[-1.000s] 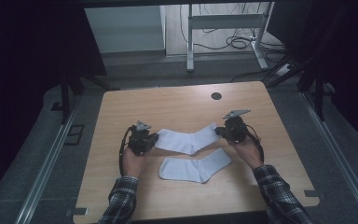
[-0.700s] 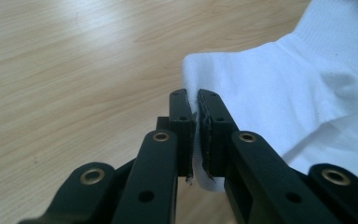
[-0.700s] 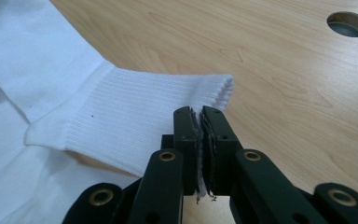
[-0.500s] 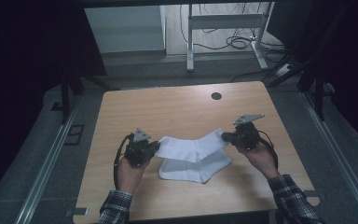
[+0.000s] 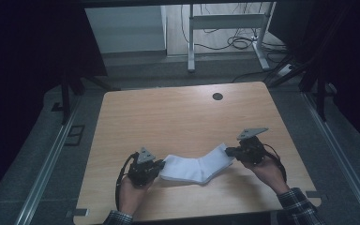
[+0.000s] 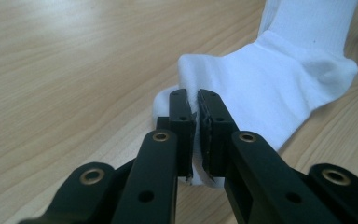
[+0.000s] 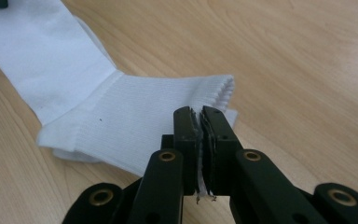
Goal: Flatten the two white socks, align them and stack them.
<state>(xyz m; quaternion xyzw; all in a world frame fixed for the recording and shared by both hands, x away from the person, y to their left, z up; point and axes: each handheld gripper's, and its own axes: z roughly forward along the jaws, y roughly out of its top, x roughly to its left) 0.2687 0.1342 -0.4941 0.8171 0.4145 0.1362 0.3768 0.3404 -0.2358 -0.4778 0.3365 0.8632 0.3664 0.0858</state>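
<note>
A white sock [image 5: 194,168] stretches between my two grippers near the table's front edge. It lies over a second white sock, whose edge peeks out beneath it [image 7: 63,150]. My left gripper [image 5: 161,167] is shut on the top sock's toe end [image 6: 270,79], with fabric pinched between its pads [image 6: 196,95]. At the other end, my right gripper [image 5: 228,151] is shut on the ribbed cuff [image 7: 135,112], which is squeezed between the black fingers [image 7: 200,112]. Both grippers are low over the wood.
The wooden table [image 5: 178,117] has a round black cable hole [image 5: 217,96] at the back right. Metal rails run along both sides of the floor, and a desk frame with cables [image 5: 225,33] stands behind the table.
Both grippers have carried the held sock toward the table's near edge. It was beyond the second sock and now lies over it, hiding most of it.
</note>
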